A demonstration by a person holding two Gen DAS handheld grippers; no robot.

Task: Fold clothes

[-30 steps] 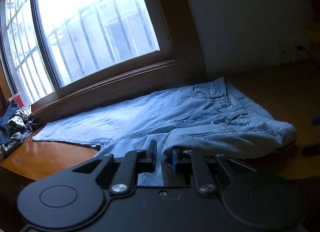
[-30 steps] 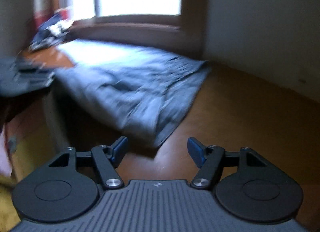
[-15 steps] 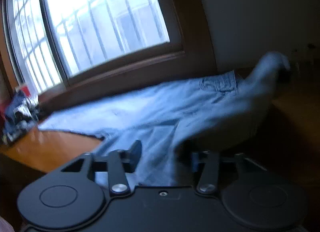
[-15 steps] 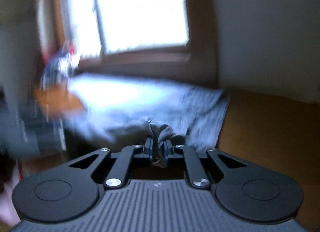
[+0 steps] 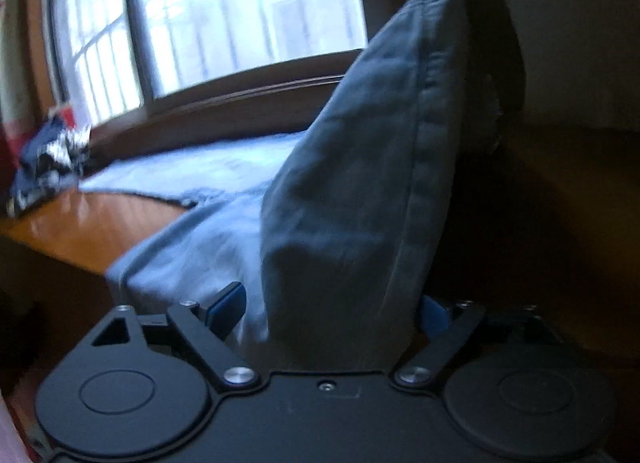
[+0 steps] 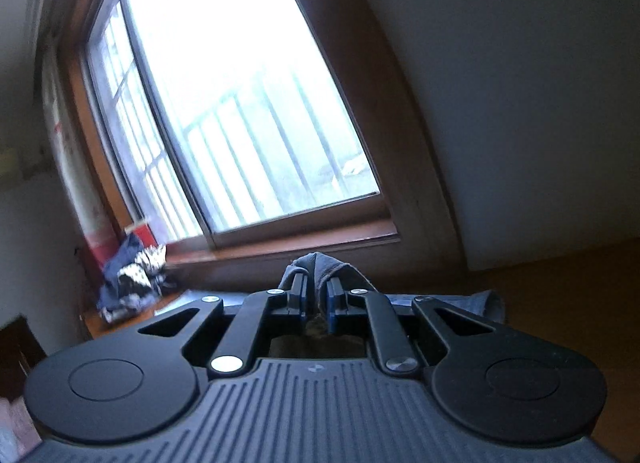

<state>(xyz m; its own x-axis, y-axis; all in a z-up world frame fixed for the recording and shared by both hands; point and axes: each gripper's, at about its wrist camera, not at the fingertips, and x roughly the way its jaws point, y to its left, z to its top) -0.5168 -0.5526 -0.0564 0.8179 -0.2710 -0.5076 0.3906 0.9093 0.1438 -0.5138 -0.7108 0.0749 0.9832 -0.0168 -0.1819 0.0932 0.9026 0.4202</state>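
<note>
Now jeans pulled up high in tall soft peak; before, lay flat on wooden table. My right claw pinches bunched denim tip tight. My left claw spread wide, cloth hanging between fingers, blocking view. Rest of jeans along table's far edge, under window. Crumpled clothes pile at far left corner.
</note>
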